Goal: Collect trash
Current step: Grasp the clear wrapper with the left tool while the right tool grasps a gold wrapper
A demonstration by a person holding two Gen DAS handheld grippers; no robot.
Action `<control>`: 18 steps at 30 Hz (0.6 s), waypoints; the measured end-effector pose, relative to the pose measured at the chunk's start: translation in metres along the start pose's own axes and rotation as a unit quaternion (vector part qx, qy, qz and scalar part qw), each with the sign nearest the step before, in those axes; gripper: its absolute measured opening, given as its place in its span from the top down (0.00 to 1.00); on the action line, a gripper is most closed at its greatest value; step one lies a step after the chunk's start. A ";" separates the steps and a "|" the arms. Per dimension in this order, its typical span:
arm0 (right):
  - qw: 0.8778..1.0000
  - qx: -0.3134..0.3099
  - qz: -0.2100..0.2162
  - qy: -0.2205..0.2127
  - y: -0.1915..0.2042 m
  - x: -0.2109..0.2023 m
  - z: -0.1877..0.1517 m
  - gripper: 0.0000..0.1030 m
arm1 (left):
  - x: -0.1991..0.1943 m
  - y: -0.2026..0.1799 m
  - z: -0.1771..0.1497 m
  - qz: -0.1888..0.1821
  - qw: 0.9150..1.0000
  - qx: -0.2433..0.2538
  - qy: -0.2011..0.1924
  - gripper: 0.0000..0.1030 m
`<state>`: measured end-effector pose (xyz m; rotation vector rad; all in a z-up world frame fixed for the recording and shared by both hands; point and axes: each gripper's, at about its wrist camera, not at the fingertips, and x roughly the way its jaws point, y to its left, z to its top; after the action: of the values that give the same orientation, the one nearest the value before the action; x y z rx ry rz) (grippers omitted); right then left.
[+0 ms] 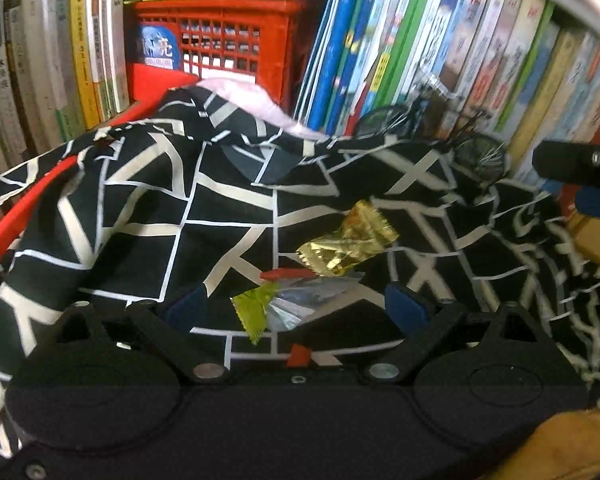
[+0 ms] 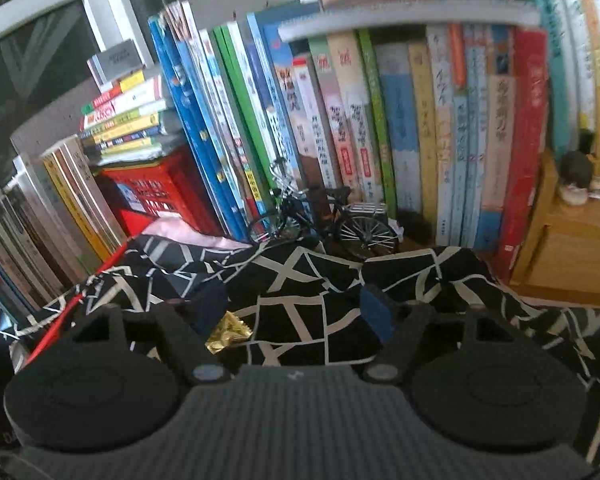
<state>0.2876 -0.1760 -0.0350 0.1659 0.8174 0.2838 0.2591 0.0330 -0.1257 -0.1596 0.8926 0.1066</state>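
Both jaws wide, nothing held: left hand-held gripper (image 1: 300,304) straddles crinkled silver-and-yellow-green foil wrapper (image 1: 284,306) on rumpled black-white geometric cloth (image 1: 140,216), gold foil wrapper (image 1: 348,242) just beyond; right hand-held gripper (image 2: 294,314) over same cloth.

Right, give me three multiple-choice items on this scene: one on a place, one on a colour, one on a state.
1. The gold wrapper lies on:
A. the black-and-white cloth
B. a book
C. the crate

2. The crate behind the cloth is:
A. blue
B. red
C. green

3. The left gripper is:
A. shut on a wrapper
B. shut on nothing
C. open

Key: 1 A, cloth pattern surrounds it. 2 B, its lattice is red. 3 C, its blue fingers stand apart, touching no wrapper.
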 end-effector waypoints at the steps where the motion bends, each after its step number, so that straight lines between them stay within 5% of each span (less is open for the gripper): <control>1: 1.000 0.000 0.002 0.003 -0.001 0.007 0.000 0.20 | 0.006 0.000 -0.001 0.007 1.000 0.005 0.000 0.09; 3: 1.000 0.004 0.008 0.010 -0.001 0.021 -0.001 0.20 | 0.014 0.001 -0.002 0.011 1.000 0.010 0.004 0.18; 7: 1.000 0.002 0.019 0.021 0.004 0.043 -0.006 0.20 | 0.012 0.004 -0.003 0.004 1.000 0.030 -0.001 0.67; 8: 0.999 0.001 0.022 0.024 0.006 0.048 -0.007 0.20 | 0.009 0.005 -0.002 0.002 1.000 0.031 0.002 0.72; 18: 0.995 -0.053 0.043 0.071 0.046 0.100 -0.021 0.19 | -0.024 0.028 -0.013 0.007 1.000 -0.002 -0.004 0.74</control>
<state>0.3283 -0.1008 -0.1072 0.0814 0.9351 0.4227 0.2294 0.0576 -0.1178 -0.1566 0.8860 0.1213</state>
